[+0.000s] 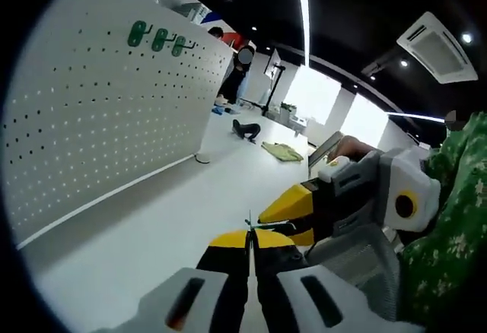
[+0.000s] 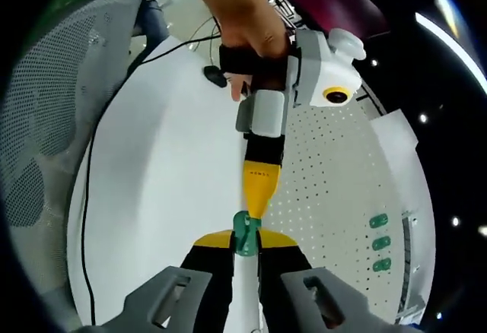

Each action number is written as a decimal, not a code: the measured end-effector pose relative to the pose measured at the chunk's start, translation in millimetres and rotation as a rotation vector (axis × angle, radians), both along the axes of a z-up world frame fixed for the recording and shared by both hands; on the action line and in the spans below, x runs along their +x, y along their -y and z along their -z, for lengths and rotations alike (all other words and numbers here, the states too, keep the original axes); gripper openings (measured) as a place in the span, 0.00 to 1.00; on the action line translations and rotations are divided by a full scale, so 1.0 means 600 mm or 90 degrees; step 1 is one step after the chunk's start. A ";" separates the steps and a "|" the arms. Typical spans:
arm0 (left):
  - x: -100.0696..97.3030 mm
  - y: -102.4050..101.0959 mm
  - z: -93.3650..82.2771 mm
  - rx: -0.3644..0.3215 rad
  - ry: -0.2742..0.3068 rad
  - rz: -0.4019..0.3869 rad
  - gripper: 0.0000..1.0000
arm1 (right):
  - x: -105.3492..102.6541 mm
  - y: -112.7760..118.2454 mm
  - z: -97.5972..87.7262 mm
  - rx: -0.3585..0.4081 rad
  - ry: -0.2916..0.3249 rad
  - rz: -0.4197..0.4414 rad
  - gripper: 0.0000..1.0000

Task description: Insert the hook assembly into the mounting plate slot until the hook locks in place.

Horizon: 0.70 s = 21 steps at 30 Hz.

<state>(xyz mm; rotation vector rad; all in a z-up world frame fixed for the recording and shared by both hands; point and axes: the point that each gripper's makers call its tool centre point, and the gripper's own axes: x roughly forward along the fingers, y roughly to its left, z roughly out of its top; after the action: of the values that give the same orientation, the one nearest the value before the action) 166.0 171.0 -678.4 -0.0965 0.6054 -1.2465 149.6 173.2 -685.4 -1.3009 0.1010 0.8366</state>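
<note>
A small green hook assembly (image 2: 245, 234) sits pinched between the yellow tips of my right gripper (image 2: 244, 243), which is shut on it. My left gripper (image 2: 256, 210), held by a hand, comes down from above and its shut tips meet the same green piece. In the left gripper view, my left gripper (image 1: 248, 236) is shut on a thin green part of the hook (image 1: 274, 227), and the right gripper (image 1: 266, 223) meets it from the right. The white pegboard mounting plate (image 1: 106, 112) stands upright at the left, some way off, and carries three green hooks (image 1: 159, 39) near its top.
The white table (image 1: 152, 226) stretches between the grippers and the pegboard (image 2: 335, 188). A black cable (image 2: 99, 128) runs across the table and a grey mesh chair (image 2: 53, 97) stands beside it. A green patterned sleeve (image 1: 453, 219) is at the right. People stand in the room behind.
</note>
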 end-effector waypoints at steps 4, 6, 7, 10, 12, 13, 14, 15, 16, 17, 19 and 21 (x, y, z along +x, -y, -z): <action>-0.001 0.002 0.001 -0.002 -0.011 -0.002 0.02 | 0.001 0.001 0.003 -0.011 0.005 0.000 0.07; -0.002 0.003 0.001 -0.002 -0.013 -0.004 0.02 | 0.002 0.002 0.005 -0.014 0.005 0.003 0.06; -0.002 0.003 0.001 -0.003 -0.016 -0.004 0.02 | 0.003 0.002 0.005 -0.015 0.007 0.003 0.06; -0.003 0.005 -0.001 -0.007 -0.019 -0.002 0.02 | 0.004 0.003 0.005 -0.021 0.011 0.003 0.05; -0.003 0.005 0.000 -0.004 -0.021 -0.003 0.02 | 0.005 0.003 0.006 -0.024 0.011 0.004 0.05; -0.003 0.005 0.001 -0.005 -0.021 -0.002 0.02 | 0.005 0.003 0.007 -0.023 0.011 0.004 0.05; -0.003 0.004 0.001 -0.005 -0.023 -0.002 0.02 | 0.005 0.004 0.006 -0.024 0.011 0.005 0.05; -0.004 0.004 0.001 -0.005 -0.026 -0.001 0.02 | 0.005 0.004 0.007 -0.025 0.011 0.006 0.04; -0.005 0.004 0.001 -0.006 -0.026 -0.001 0.02 | 0.005 0.004 0.006 -0.026 0.012 0.006 0.04; -0.005 0.004 0.001 -0.006 -0.028 0.000 0.02 | 0.004 0.004 0.006 -0.028 0.013 0.006 0.04; -0.006 0.003 0.001 -0.007 -0.030 0.001 0.02 | 0.004 0.004 0.006 -0.031 0.016 0.006 0.03; -0.008 0.003 0.000 -0.007 -0.033 0.002 0.02 | 0.004 0.004 0.004 -0.033 0.019 0.009 0.02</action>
<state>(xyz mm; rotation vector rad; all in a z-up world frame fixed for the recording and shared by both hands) 161.3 169.3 -678.6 -0.1372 0.6441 -1.2534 152.0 171.0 -687.5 -1.3597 0.1085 0.8073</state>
